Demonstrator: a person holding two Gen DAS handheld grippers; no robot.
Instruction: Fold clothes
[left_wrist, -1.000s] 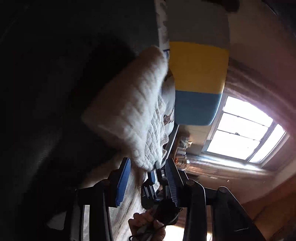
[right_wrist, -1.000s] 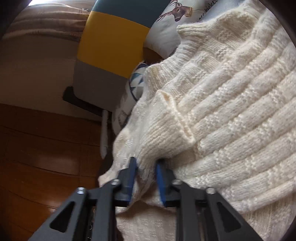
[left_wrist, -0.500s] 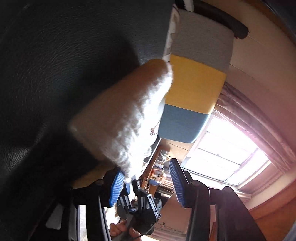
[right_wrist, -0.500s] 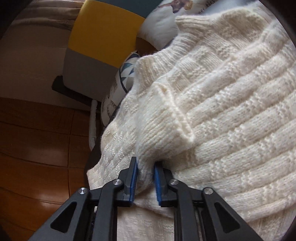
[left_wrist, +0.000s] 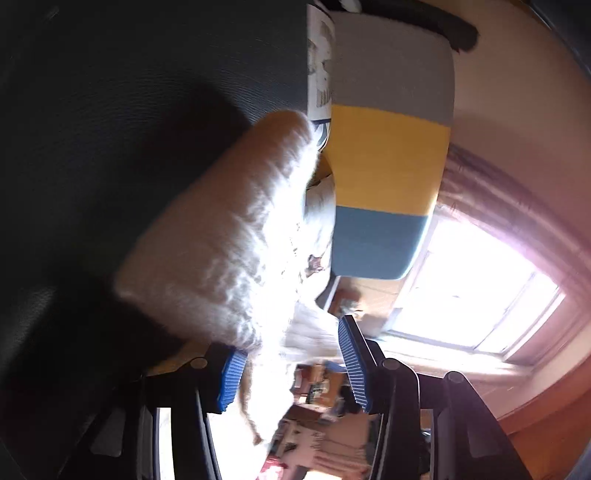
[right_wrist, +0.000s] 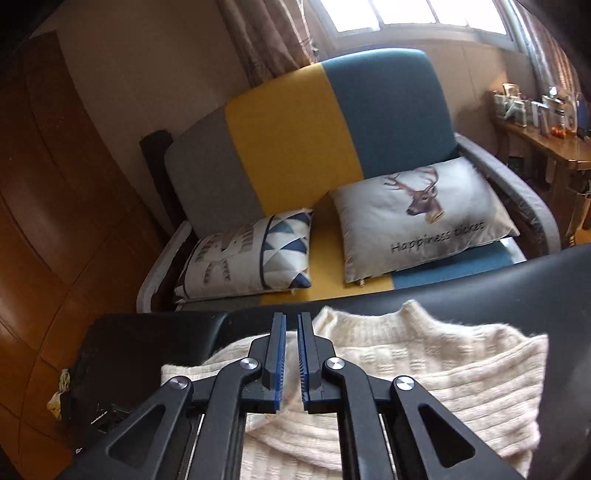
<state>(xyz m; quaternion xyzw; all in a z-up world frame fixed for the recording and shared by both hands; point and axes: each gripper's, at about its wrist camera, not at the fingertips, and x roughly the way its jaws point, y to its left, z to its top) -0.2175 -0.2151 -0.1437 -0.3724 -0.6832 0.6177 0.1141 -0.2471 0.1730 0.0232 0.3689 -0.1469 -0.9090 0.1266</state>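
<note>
A cream knitted sweater (right_wrist: 424, 373) lies in a folded heap on a black leather surface (right_wrist: 517, 280). My right gripper (right_wrist: 291, 325) hovers above its left part. The blue pads stand almost together with nothing between them. In the tilted left wrist view the sweater (left_wrist: 229, 251) shows as a thick cream bundle against the black surface (left_wrist: 110, 110). My left gripper (left_wrist: 290, 343) is open, and the sweater's lower edge hangs blurred in the gap between its blue pads (left_wrist: 351, 362).
Behind the black surface stands a sofa (right_wrist: 295, 147) with a grey, yellow and blue back. A deer cushion (right_wrist: 417, 218) and a triangle-pattern cushion (right_wrist: 251, 254) lie on it. A wooden panel wall (right_wrist: 55, 221) is on the left and a cluttered side table (right_wrist: 546, 125) on the right.
My right gripper has let go of the sweater fold and drawn back and up, so the sofa now fills its view. The left gripper has moved closer around the sweater's edge.
</note>
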